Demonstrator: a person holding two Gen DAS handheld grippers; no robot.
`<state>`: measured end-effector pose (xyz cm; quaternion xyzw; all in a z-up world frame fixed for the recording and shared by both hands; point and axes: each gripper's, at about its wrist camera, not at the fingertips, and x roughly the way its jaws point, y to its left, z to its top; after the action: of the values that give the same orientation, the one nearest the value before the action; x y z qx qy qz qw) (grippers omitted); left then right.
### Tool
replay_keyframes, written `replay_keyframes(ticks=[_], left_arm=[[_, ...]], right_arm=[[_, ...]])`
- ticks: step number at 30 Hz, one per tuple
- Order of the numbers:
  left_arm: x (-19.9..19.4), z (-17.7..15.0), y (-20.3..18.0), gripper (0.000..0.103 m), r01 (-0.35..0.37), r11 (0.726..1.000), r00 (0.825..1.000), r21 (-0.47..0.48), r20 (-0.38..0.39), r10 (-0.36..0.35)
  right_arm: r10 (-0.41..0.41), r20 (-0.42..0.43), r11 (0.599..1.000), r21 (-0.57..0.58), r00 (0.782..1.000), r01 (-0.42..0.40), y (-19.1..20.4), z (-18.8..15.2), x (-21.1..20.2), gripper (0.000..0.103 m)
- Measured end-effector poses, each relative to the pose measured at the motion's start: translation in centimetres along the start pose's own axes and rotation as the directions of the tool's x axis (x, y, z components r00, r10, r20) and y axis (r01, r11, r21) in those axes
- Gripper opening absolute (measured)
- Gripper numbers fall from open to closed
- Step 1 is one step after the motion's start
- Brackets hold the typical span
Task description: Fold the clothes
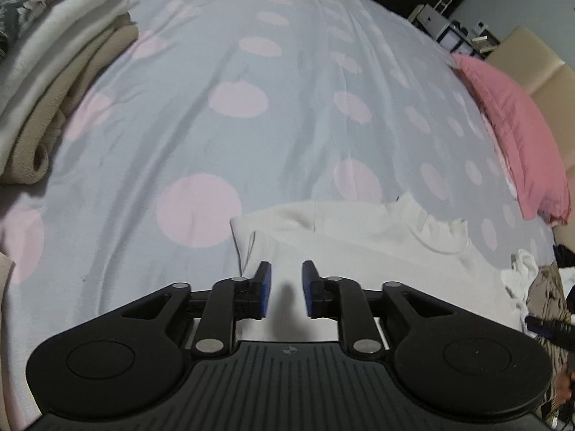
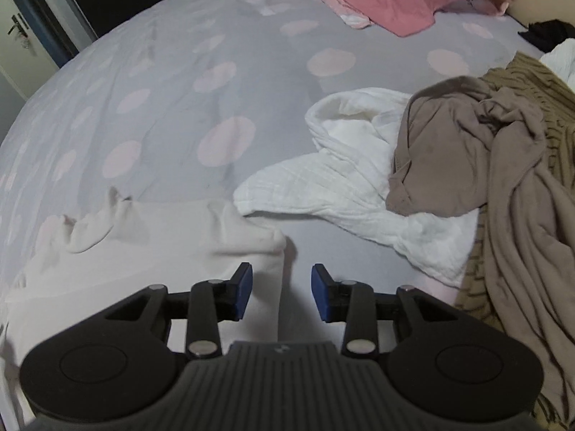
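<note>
Bedsheet (image 1: 287,82), grey w/ pink dots, is spread over the whole bed in both views. Pink pillow (image 1: 517,133) is seen at 3 o'clock in the left wrist view, at 12–1 o'clock in the right. Stack of folded items (image 1: 54,82), cream over beige, is set at 9–10 o'clock in the left view. Heap of unfolded clothes (image 2: 496,165), brown and taupe over a white textured piece, is piled at 3 o'clock in the right view. White ruffle-neck top (image 1: 359,248) is laid flat at 6 o'clock, under both tools. Left tool (image 1: 286,289) is held released over the top's body, nothing gripped. Right tool (image 2: 282,292) is likewise released, jaws straddling the top's edge.
</note>
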<state>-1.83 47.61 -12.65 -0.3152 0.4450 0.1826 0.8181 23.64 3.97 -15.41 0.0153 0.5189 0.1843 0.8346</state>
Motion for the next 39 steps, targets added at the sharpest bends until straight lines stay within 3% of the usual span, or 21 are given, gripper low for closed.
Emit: replay_keyframes(ticks=[2,5,13,14,19,21,25,27,29,36,39], left_arm=[[0.5,-0.1,0.0,0.023,-0.008,1.000,1.000,0.002,-0.025,0.008],[1.3,-0.2,-0.1,0.023,-0.018,1.000,0.998,0.005,-0.060,0.019],[2.3,-0.6,0.0,0.023,-0.043,0.999,0.994,0.013,-0.100,0.044],[2.3,-0.6,0.0,0.023,-0.044,0.999,0.994,0.013,-0.101,0.045],[2.4,-0.6,0.0,0.023,-0.054,0.998,0.993,0.015,-0.105,0.055],[2.0,-0.7,-0.1,0.022,-0.063,0.998,0.993,0.019,-0.102,0.064],[1.2,-0.9,-0.3,0.007,-0.080,0.996,0.992,0.026,-0.095,0.082],[0.9,-1.0,-0.4,0.003,-0.089,0.996,0.992,0.029,-0.091,0.091],[0.5,-1.0,-0.5,0.003,-0.098,0.995,0.991,0.032,-0.087,0.100],[-0.8,-1.3,-0.9,0.004,-0.129,0.991,0.988,0.043,-0.075,0.132],[-1.8,-1.8,-1.1,0.007,-0.136,0.989,0.988,0.055,-0.066,0.140]], right_arm=[[0.011,-0.009,1.000,0.025,1.000,-0.011,-0.4,0.5,0.9,0.036],[0.011,-0.016,0.999,0.046,1.000,-0.011,-0.5,1.2,2.3,0.024],[-0.006,0.004,0.995,0.101,1.000,0.006,-0.8,3.1,5.1,0.013],[-0.019,0.021,0.994,0.106,1.000,0.016,-0.9,3.3,5.1,0.002],[-0.031,0.053,0.991,0.133,0.998,0.024,-1.3,4.0,4.3,0.001],[-0.019,0.054,0.993,0.117,0.998,0.013,-1.1,4.2,3.5,0.004],[-0.030,0.037,0.998,0.051,0.999,0.028,-0.5,3.9,1.7,0.007],[-0.040,0.027,0.999,0.017,0.999,0.039,-0.2,3.7,0.8,0.014],[-0.046,0.013,0.999,-0.004,0.999,0.046,-0.1,3.2,0.1,0.036],[-0.057,-0.062,0.992,-0.115,0.996,0.049,0.2,0.5,-1.8,0.039],[-0.046,-0.092,0.988,-0.152,0.995,0.031,0.6,-1.0,-2.6,0.050]])
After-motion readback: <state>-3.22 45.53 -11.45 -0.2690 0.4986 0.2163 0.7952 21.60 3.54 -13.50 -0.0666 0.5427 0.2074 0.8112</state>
